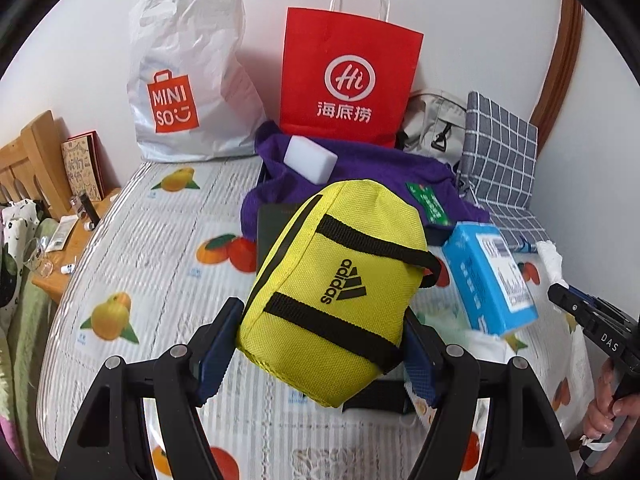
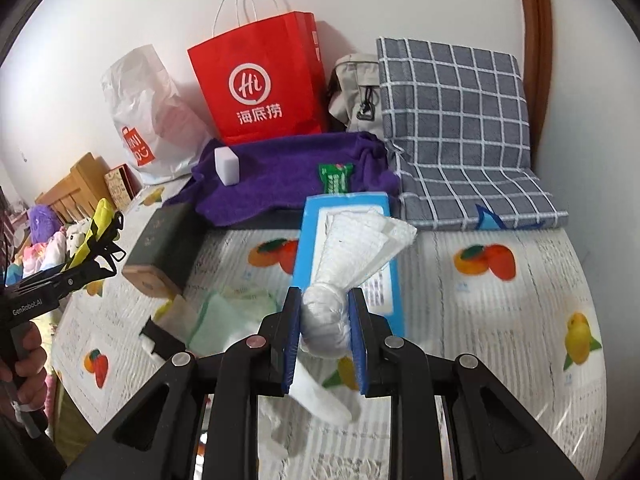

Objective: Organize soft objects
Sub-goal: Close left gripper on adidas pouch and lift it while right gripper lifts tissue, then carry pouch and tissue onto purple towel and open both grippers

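A yellow pouch point(image 1: 336, 280) with black straps hangs above the fruit-print bed sheet point(image 1: 160, 248), and my left gripper point(image 1: 323, 310) is shut on its lower end. The right wrist view shows that pouch point(image 2: 98, 224) edge-on at the far left. My right gripper point(image 2: 325, 294) is shut on a twisted white tissue wad point(image 2: 326, 316). The wad fans out from the slot of a blue tissue box point(image 2: 344, 248) just beyond the fingertips. The left wrist view has the box point(image 1: 492, 276) tilted, with the right gripper point(image 1: 560, 296) beside it.
A purple towel point(image 1: 360, 168) carries a white sponge block point(image 1: 310, 162) and a green packet point(image 1: 430, 200). Behind stand a red paper bag point(image 1: 352, 76), a white plastic bag point(image 1: 188, 80) and a grey checked cushion point(image 2: 452, 120). A dark box point(image 2: 164, 244) and pale green cloth point(image 2: 224, 320) lie on the sheet.
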Available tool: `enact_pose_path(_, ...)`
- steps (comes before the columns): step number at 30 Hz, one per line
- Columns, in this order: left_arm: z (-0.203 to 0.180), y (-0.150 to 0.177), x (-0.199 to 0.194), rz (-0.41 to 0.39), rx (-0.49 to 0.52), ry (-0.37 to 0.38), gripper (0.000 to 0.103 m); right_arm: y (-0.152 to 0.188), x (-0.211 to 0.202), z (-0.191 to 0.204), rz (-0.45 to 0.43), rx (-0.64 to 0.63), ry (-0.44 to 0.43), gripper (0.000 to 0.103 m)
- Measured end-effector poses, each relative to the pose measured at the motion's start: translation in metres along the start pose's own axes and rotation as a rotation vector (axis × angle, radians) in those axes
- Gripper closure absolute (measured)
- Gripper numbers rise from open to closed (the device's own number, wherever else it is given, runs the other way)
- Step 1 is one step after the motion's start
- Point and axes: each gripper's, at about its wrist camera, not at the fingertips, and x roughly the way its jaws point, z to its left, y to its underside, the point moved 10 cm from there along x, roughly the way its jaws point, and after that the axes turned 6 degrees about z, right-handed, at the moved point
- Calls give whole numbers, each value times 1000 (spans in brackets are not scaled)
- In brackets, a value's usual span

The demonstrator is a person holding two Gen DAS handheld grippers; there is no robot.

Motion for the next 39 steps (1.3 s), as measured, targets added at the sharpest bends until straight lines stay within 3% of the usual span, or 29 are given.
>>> enact_pose_path(21,2,-73,19,-36,24,-27,31,-85,24,11,-38,-46,5,79)
enact_pose_path(39,-9,-150,53,-18,44,-33,31,-162,37,14,-82,-71,-5,79)
